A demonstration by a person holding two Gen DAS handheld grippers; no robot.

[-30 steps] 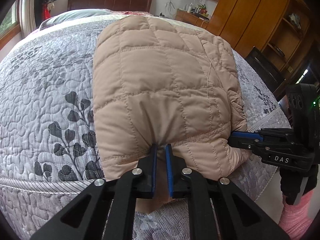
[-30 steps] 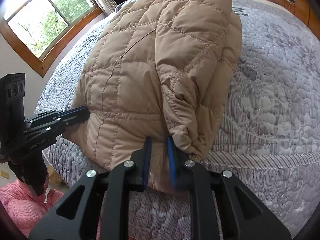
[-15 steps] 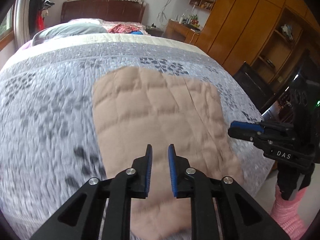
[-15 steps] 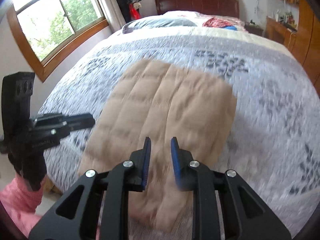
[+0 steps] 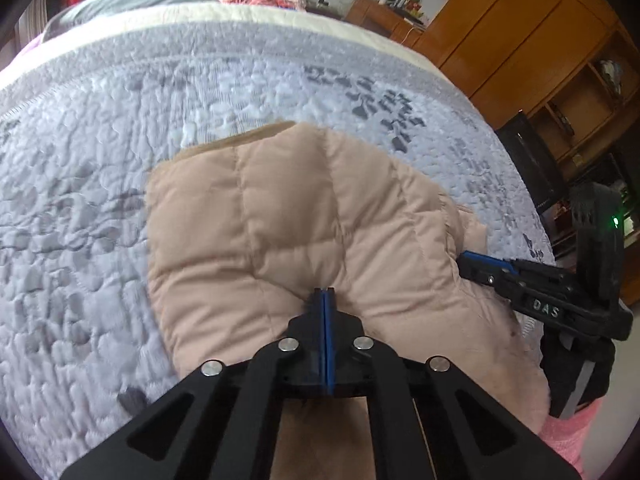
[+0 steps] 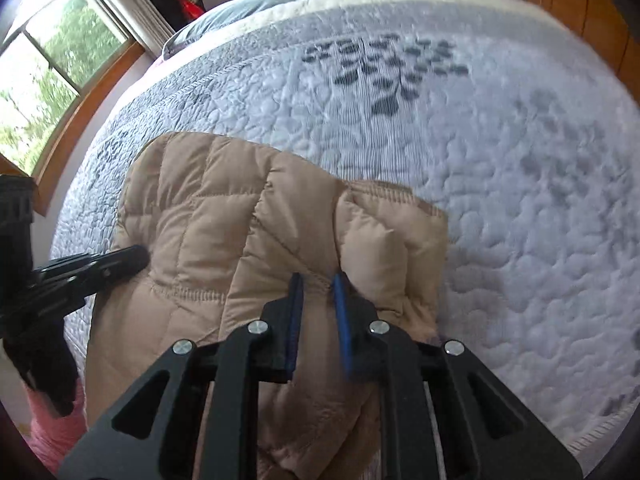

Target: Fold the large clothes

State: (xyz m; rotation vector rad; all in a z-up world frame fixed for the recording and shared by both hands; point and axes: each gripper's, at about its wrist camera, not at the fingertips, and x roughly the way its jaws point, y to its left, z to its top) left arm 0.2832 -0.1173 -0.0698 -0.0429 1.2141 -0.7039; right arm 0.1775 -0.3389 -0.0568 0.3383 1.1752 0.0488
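Bed: a wide bed under a pale grey quilted bedspread with dark leaf prints (image 5: 120, 168) (image 6: 520, 184); it fills most of both views.
Wardrobe: an orange-brown wooden wardrobe with open shelves (image 5: 532, 40) stands beyond the bed's far right corner in the left wrist view.
Window: a wood-framed window with green trees outside (image 6: 44, 80) is at the upper left of the right wrist view.
Jacket: a beige quilted puffer jacket (image 5: 304, 232) (image 6: 224, 232) lies on the near part of the bedspread, doubled over, with its near edge hanging over the bed's edge toward both cameras.
Left tool: the black two-finger left tool with blue pads (image 5: 324, 296) (image 6: 136, 255) has its fingers pressed together, pinching a pucker of the jacket's upper layer near the near edge; the fabric dimples around the tips.
Right tool: the black right tool with blue pads (image 6: 318, 282) (image 5: 466, 258) has its fingers narrowly parted with a ridge of the jacket's right-hand fold between them; whether the pads press the fabric I cannot tell.
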